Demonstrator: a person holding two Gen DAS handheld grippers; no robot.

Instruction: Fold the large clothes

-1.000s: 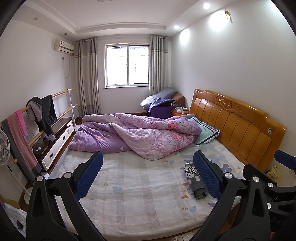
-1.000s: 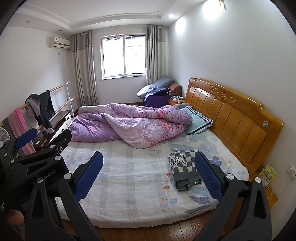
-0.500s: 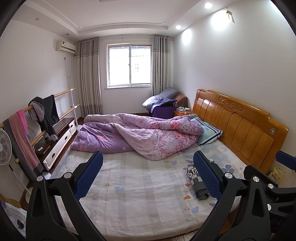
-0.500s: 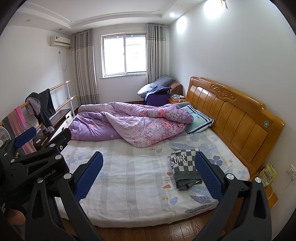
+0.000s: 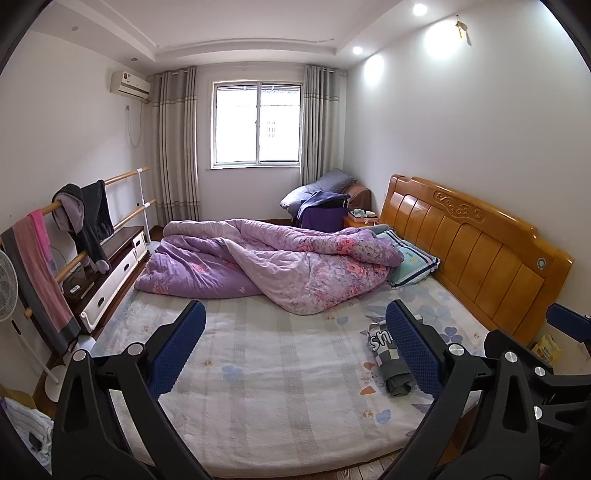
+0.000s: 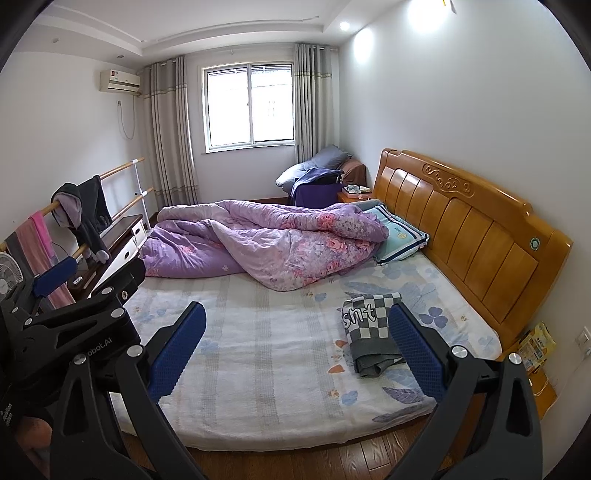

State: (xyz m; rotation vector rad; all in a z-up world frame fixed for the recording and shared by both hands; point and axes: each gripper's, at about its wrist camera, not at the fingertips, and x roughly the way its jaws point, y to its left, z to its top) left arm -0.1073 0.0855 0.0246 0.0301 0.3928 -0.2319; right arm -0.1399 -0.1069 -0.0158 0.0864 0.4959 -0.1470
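I see a bright, evenly lit room in both views. Daylight pours through the window [image 5: 256, 123], which is blown out white, and ceiling spotlights [image 5: 419, 9] throw glare patches on the right wall. Shadows are soft. Fisheye distortion bends the edges, with black vignetting in the corners. Focus is sharp.

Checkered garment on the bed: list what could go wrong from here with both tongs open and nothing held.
1. The checkered garment lies already bundled near the headboard; a pinch there may catch several layers or the sheet beneath.
2. The purple quilt covers the far half of the bed, so spreading a large piece flat could drag into it.
3. The left tongs and right tongs sit close side by side and may collide when reaching.
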